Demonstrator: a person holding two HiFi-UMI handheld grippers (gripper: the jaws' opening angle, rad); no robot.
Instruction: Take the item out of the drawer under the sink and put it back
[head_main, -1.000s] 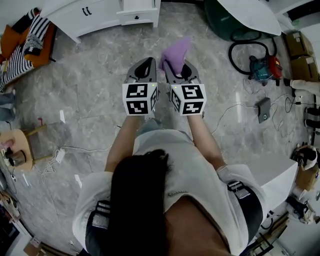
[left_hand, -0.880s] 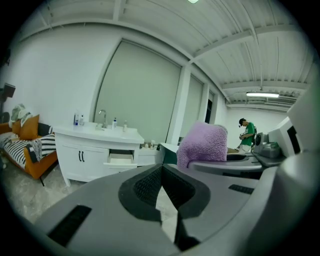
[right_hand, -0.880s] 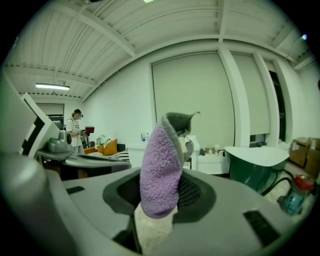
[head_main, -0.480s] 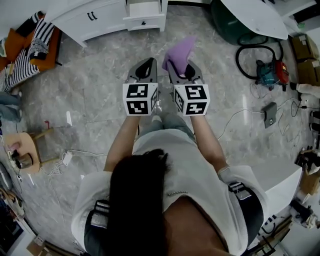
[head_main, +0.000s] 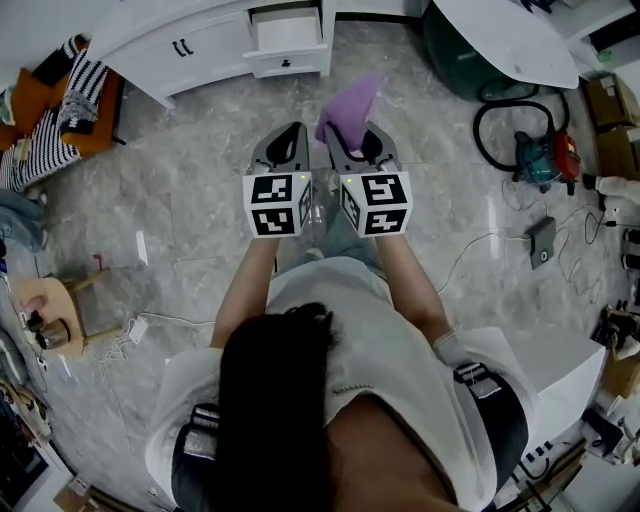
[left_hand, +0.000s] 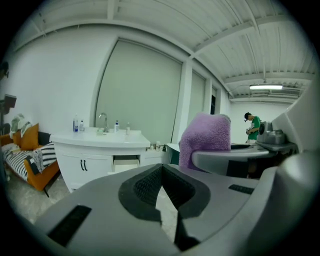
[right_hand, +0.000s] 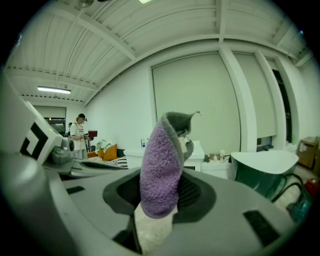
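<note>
Your right gripper (right_hand: 159, 197) has its jaws closed on the purple cloth (right_hand: 161, 165), which is out of the drawer and up in the air in front of you. In the right gripper view the cloth stands upright out of the jaws as a folded strip. Its face is a soft lilac with a short, fluffy pile like a towel, and a grey side shows where the top edge curls over into a small point. The lower end is pinched between the dark ribbed pads. In the head view the cloth sticks out past the jaw tips as a loose, crumpled peak over the grey marbled floor (head_main: 190, 190).

Your left gripper (left_hand: 162, 172) carries nothing, and its jaws meet at their tips. You hold it just beside the right one, level with it.

The drawer (head_main: 287, 35) is pulled out of the white cabinet (head_main: 190, 50) under the sink, ahead of the cloth and apart from it.

The marker cubes (head_main: 278, 203) on both grippers show black-and-white square patterns, not letters. The small bottles (left_hand: 76, 124) beside the tap (left_hand: 102, 120) on the sink top carry labels too small to read.
</note>
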